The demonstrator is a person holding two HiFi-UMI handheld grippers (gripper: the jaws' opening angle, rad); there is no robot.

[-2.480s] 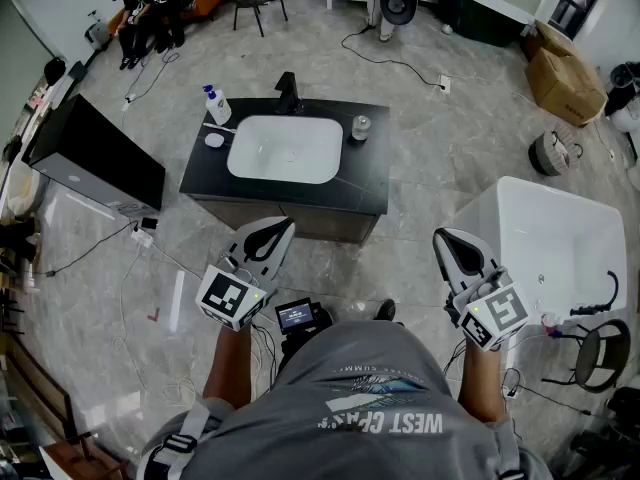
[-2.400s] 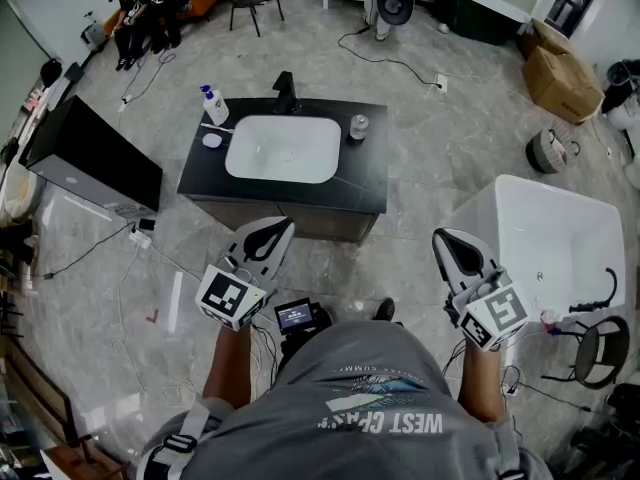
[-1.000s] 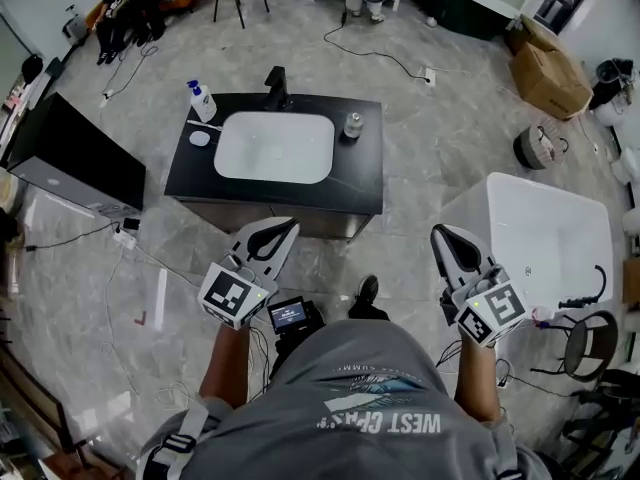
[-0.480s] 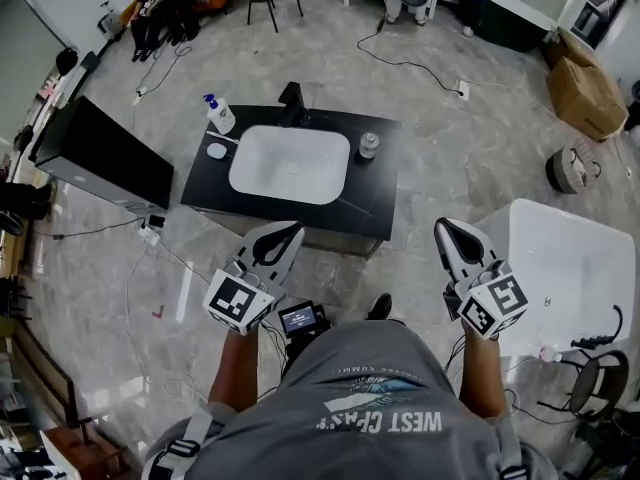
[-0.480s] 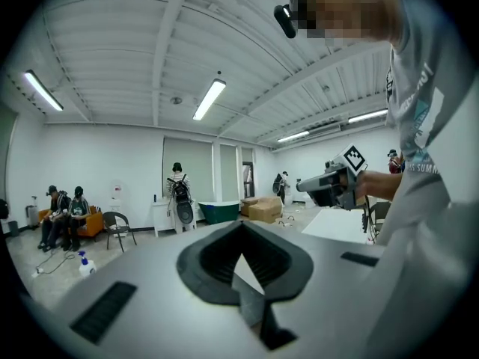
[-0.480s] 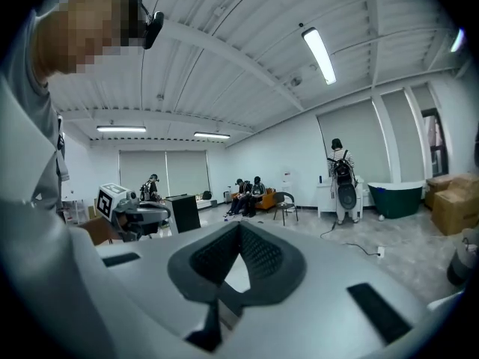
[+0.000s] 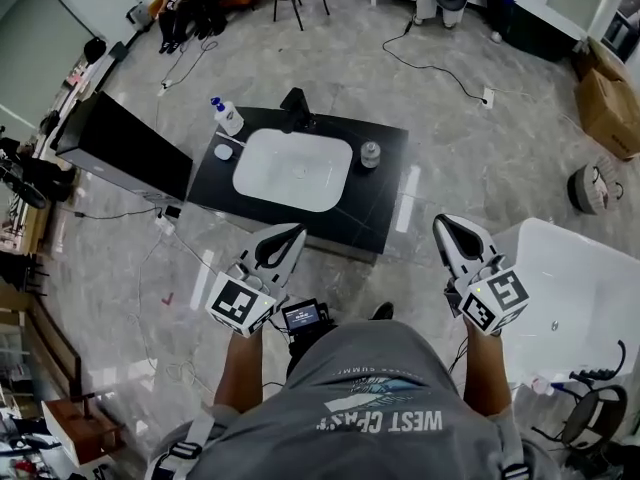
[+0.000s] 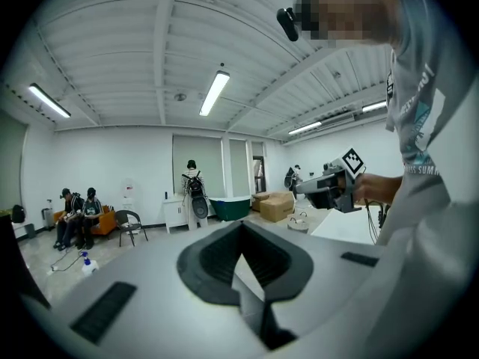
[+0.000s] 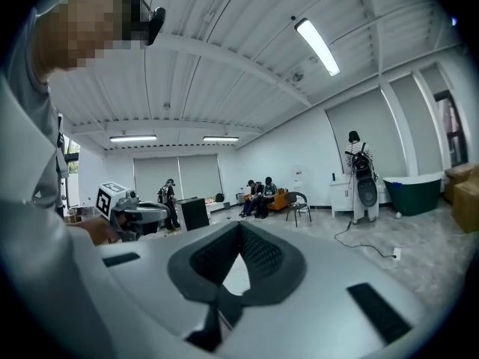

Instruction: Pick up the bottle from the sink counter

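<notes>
Sink counter (image 7: 375,203) drifted closer; bottle (image 7: 370,153) well ahead of shut jaws.

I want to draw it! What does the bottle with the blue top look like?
The bottle with the blue top is small and white, likely plastic, with a blue pump head. It stands upright at the far left corner of the black counter, beside the white basin. Nothing touches it but the counter.

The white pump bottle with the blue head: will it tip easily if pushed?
Probably: the white pump bottle stands upright near a corner of the black counter and looks taller than wide, so a high push may topple it. Its smooth-looking body may also slip.
</notes>
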